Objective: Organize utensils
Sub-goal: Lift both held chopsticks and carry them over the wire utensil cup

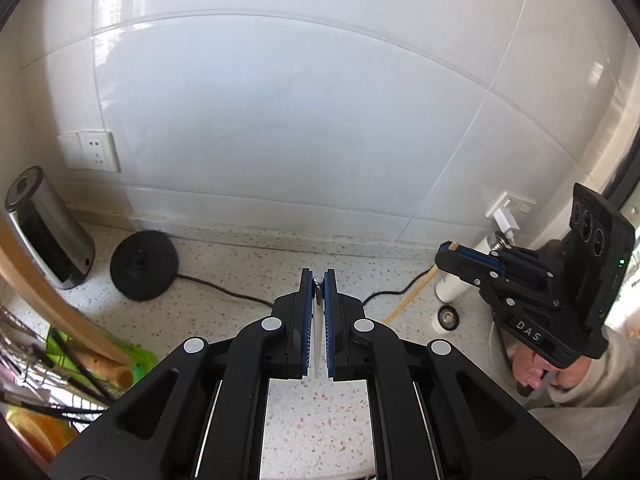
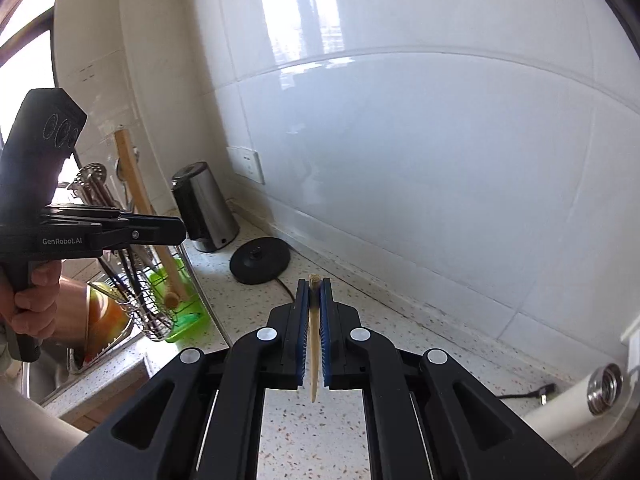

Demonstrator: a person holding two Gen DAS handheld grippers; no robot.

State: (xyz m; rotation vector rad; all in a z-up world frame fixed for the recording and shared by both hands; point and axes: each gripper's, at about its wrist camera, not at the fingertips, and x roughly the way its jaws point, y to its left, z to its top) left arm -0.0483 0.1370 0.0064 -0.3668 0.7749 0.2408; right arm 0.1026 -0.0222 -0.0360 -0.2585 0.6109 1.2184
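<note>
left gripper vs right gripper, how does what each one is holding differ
The left gripper is shut on a pale utensil with a metal-capped end; the right gripper is shut on a wooden chopstick. The utensil's top sits level with the left fingertips, while the chopstick's rough end pokes above the right ones and its tip tapers below. Both are slim sticks clamped between blue pads above the speckled counter.

I count two grippers: my left gripper (image 1: 318, 280) and my right gripper (image 2: 314, 280). Each one holds one utensil: one slim metal utensil (image 1: 318, 312) and one wooden chopstick (image 2: 314, 336). I also see one kettle (image 2: 204, 208), one kettle base (image 2: 260, 260), and one wire basket (image 2: 152, 312).
</note>
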